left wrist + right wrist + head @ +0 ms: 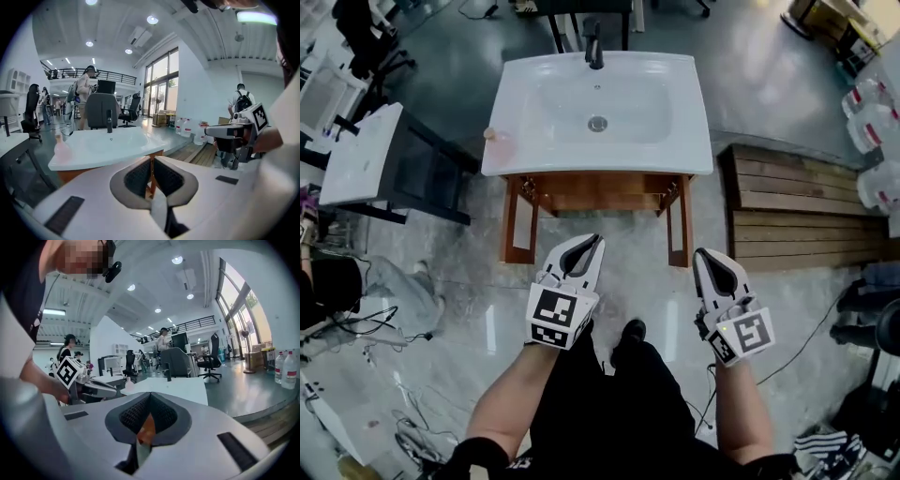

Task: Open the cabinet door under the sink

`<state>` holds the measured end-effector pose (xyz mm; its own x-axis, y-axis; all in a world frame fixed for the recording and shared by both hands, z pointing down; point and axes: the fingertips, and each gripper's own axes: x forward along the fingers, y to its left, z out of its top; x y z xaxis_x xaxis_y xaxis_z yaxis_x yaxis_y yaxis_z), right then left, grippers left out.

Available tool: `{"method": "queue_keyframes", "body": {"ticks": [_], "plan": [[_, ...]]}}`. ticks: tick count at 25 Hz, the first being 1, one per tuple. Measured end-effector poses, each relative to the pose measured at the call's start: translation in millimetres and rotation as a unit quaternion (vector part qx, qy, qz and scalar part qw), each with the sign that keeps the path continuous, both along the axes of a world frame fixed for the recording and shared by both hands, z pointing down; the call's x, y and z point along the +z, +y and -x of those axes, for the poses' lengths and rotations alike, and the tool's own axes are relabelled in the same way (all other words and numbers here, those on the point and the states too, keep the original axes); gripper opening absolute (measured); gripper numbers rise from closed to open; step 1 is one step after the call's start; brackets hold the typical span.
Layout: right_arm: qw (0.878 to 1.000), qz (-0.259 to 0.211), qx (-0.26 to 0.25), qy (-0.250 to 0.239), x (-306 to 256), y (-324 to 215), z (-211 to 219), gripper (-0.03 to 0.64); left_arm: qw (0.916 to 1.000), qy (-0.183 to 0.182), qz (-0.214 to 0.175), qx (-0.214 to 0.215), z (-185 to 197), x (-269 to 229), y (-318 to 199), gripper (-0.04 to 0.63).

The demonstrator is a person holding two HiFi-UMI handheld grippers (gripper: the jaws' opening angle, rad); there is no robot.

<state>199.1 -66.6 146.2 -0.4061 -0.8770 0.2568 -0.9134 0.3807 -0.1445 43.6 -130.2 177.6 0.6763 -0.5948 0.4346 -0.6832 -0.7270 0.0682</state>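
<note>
A white sink (pixel 596 108) with a black faucet (pixel 594 47) tops a wooden cabinet (pixel 598 192). Its two doors, the left door (pixel 518 225) and the right door (pixel 680 225), both stand swung out toward me. My left gripper (pixel 598 240) hovers in front of the cabinet, shut with nothing between its jaws; its own view (pixel 152 159) looks over the basin (pixel 101 143). My right gripper (pixel 703 253) floats beside the right door, also shut and empty (pixel 149 397). Neither touches the cabinet.
A pink bottle (pixel 492 134) stands on the sink's left corner. A slatted wooden platform (pixel 797 206) lies to the right, with water jugs (pixel 872 122) beyond it. Another white basin (pixel 361 155) on a dark frame is at the left. Cables (pixel 384 328) trail on the floor.
</note>
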Motion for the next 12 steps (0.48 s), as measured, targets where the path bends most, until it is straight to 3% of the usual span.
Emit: {"method": "queue_keyframes", "body": {"ticks": [7,12], "plan": [[0.999,-0.017,-0.008,-0.027,-62.1,40.1,22.9,0.012,0.9996,0.013,-0.008,-0.021,12.8,-67.5,45.6,0.032],[0.999,-0.026,-0.019,-0.030,-96.7,47.8,52.2,0.012,0.9992,0.016,-0.019,-0.031,52.3,-108.0,54.7,0.032]]}}
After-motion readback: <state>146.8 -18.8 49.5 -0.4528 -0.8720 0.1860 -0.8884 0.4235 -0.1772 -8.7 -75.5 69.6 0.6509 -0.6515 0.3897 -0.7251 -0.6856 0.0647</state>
